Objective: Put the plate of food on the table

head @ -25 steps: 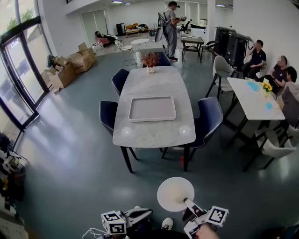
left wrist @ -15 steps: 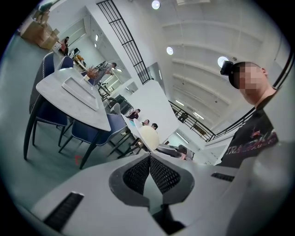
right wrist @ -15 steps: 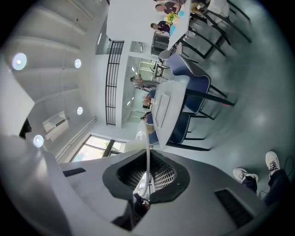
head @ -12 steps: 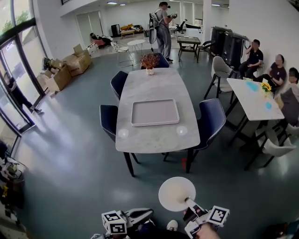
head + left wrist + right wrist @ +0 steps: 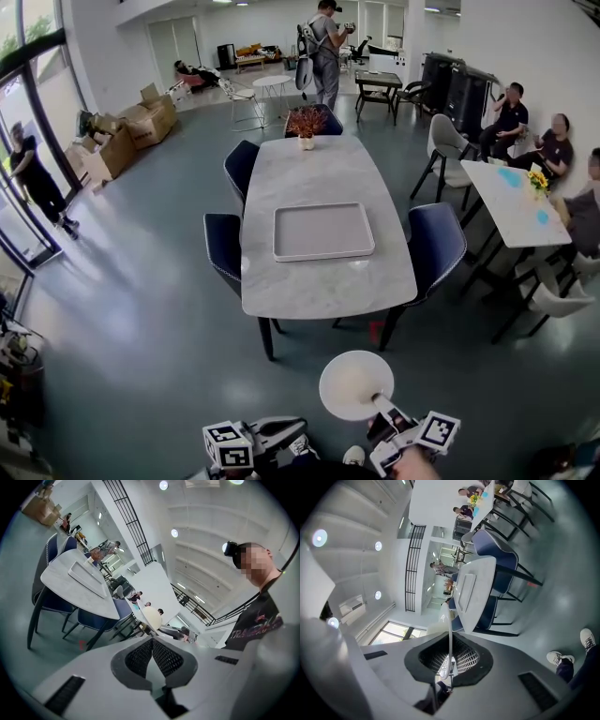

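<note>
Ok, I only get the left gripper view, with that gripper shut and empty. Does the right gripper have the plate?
Observer: Yes, the right gripper is shut on the plate by its rim.
Operator: Any food on it?
Observer: In the head view its top looks bare, with no food visible.
Operator: Is it over the table yet?
Observer: No, it's over the floor, short of the table.

Table [image 5: 328,281] with tray [image 5: 323,232] nearer now; person [image 5: 36,183] appeared at far left.
</note>
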A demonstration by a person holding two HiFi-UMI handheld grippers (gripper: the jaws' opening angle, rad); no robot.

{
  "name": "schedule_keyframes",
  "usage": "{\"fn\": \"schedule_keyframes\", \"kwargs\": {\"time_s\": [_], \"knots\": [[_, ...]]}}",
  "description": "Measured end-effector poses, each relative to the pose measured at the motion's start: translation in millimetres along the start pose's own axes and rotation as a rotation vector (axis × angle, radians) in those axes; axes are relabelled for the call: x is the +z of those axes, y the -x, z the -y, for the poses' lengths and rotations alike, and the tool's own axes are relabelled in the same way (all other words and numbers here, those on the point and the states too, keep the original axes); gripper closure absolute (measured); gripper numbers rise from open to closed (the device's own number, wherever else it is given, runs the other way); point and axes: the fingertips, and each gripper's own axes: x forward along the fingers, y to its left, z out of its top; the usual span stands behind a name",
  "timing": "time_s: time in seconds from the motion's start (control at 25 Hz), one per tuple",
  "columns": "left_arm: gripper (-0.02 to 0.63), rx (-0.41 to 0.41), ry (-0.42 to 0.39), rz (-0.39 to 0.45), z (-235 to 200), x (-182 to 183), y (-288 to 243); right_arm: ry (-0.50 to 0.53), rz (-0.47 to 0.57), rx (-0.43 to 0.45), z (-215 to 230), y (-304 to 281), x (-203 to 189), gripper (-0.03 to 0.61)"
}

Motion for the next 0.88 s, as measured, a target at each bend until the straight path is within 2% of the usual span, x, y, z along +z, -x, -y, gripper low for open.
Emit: {"fn": "schedule_keyframes", "kwargs": {"time_s": [0.24,0.36,0.56,0.88], "knots": [[0.607,-0.017,0.008,-0.011,-23,21,23,-0.003,0.022,-0.043,0,-31,-14,0.557],[0.607,-0.019,0.01,-0.013,-34,31,34,0.006,0.031,-0.003,-10,-51,-18,0.557],[0.607,-0.017,0.006,-0.002,-46,45,48,0.012,0.034,-0.026,-15,-70,-21,0.557],[0.607,-0.007,0.005,0.024,-54,62,52,0.021,0.025,-0.001,-30,-91,-13,0.557]]}}
